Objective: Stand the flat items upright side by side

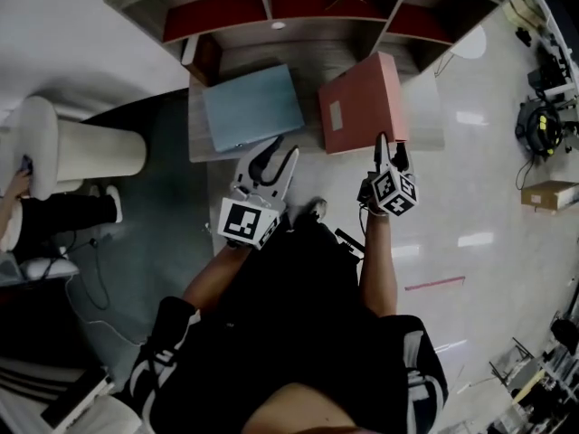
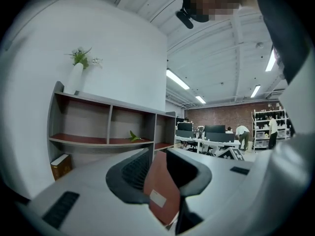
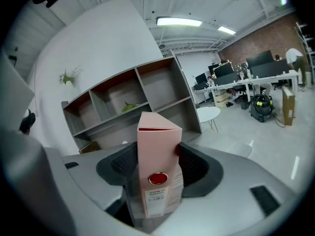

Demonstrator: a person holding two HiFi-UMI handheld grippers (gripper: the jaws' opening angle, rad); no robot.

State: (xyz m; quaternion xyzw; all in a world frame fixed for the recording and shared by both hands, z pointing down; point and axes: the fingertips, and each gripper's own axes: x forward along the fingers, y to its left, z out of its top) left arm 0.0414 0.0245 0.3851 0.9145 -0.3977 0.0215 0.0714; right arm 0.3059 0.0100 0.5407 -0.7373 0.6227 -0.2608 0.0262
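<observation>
Pink binder (image 3: pixel 156 136) clamped in right gripper (image 3: pixel 157 163); blue folder (image 1: pixel 253 107) lies beside.

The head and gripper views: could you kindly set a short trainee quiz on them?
1. True or false: the blue folder lies flat.
2. What does the right gripper hold? A) a vase B) the pink binder C) a box
3. Fill in: the dot on the binder's spine is ____.
Key: 1 true; 2 B; 3 red.
</observation>
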